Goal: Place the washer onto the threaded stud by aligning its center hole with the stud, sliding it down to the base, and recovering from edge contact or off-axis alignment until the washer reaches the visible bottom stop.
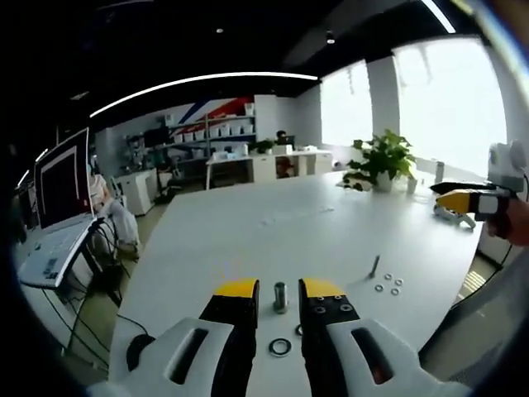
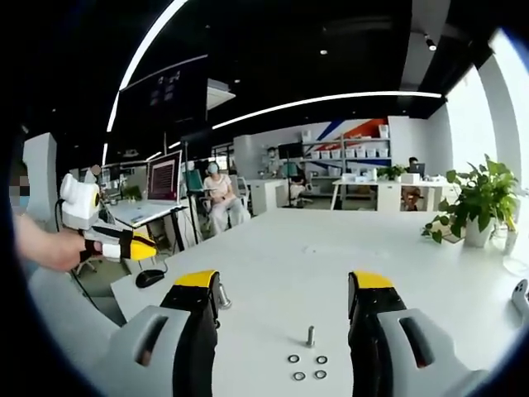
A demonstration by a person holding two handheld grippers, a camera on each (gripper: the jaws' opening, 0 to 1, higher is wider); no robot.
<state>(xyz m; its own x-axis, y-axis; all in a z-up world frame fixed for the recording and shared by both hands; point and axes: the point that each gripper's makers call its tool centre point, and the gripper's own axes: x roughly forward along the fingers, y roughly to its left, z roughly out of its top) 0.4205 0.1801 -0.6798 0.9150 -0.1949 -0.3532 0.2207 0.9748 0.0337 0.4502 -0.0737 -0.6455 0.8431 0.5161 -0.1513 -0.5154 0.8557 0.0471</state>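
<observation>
On the white worktop (image 1: 248, 231), the left hand-held gripper (image 1: 279, 291) hovers low with its yellow-tipped jaws narrowly apart and nothing between them; a short metal cylinder (image 1: 280, 297) stands upright in the gap ahead, and one washer (image 1: 279, 346) lies flat nearer the camera, between the jaws but untouched. To the right, a slim threaded stud (image 1: 374, 265) stands on the worktop with four small washers (image 1: 388, 285) scattered just beside its base. In the right gripper view, the right hand-held gripper (image 2: 289, 289) is spread wide and empty, the stud (image 2: 311, 335) upright between its jaws, the small washers (image 2: 307, 367) lying in front of it. A black computer mouse (image 2: 150, 278) rests near the worktop's left edge, and a potted plant (image 2: 475, 203) stands at the far right. A laptop (image 1: 58, 207) sits on a side desk.
</observation>
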